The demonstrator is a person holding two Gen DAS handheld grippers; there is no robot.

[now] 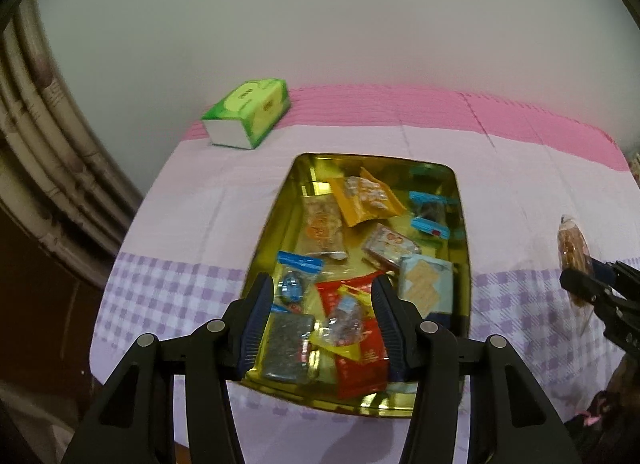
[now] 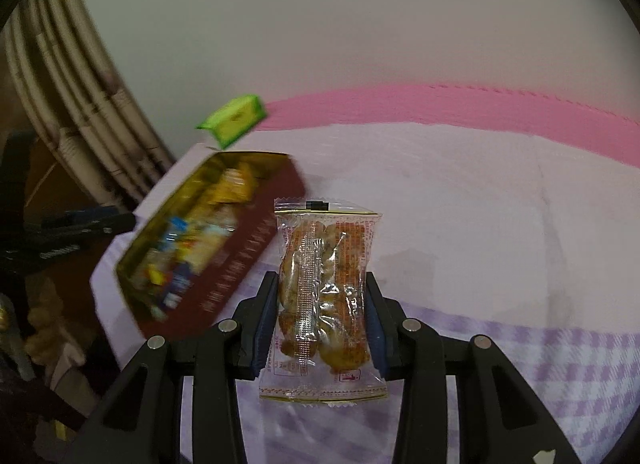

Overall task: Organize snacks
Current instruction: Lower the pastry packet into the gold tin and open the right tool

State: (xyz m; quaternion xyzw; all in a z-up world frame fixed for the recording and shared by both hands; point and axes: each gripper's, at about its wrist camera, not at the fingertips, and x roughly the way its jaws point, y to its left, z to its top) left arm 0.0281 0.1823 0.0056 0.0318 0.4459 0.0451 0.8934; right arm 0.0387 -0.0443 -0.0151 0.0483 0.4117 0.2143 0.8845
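A gold tin tray (image 1: 276,224) holds several wrapped snacks: an orange pack (image 1: 366,200), a red pack (image 1: 356,360), blue-edged packs (image 1: 430,214) and a pale blue cracker pack (image 1: 426,284). My left gripper (image 1: 323,284) is open and empty, above the tray's near end. My right gripper (image 2: 322,284) is shut on a clear pack of brown snacks (image 2: 324,284), held above the cloth to the right of the tray (image 2: 256,232). In the left wrist view that pack (image 1: 574,252) and the right gripper (image 1: 588,284) show at the far right.
The table has a cloth (image 1: 192,192) in pale lilac, purple check and pink. A green tissue box (image 1: 250,112) lies at the back left, also in the right wrist view (image 2: 234,122). Pipes (image 1: 36,136) run down the wall on the left.
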